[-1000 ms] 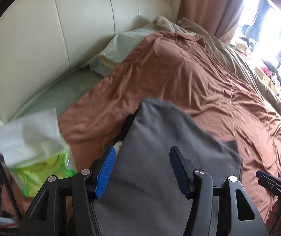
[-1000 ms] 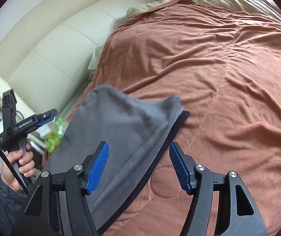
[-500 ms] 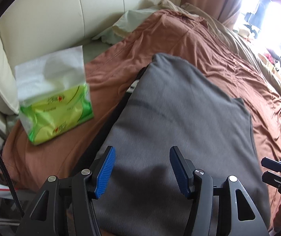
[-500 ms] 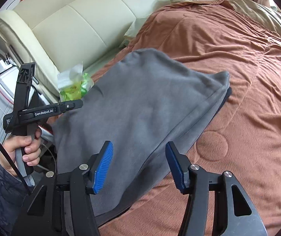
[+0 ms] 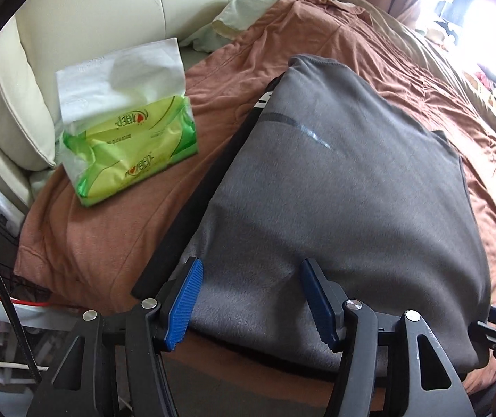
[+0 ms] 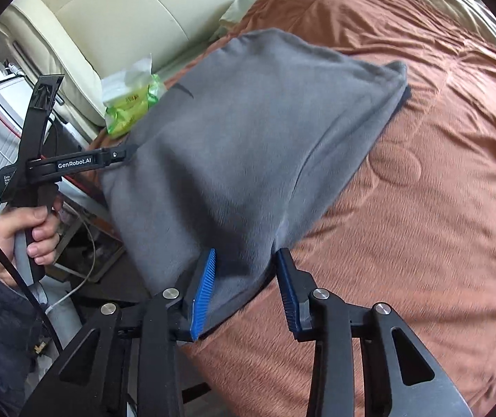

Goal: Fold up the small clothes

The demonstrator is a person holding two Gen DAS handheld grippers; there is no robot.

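Garment: grey garment (image 5: 345, 187) on the brown bedspread (image 5: 116, 243), near edge between both tongs.
Left gripper (image 5: 251, 299): apart, straddling the hem.
Right gripper (image 6: 246, 292): closing on the corner; pinch both layers evenly.

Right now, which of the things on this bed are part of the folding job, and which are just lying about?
Part of the job:
- grey garment, flat on the brown bedspread
- left tool, open over its near edge
- right tool, jaws closing around its corner

Just lying about:
- green tissue pack
- pillow
- cream headboard
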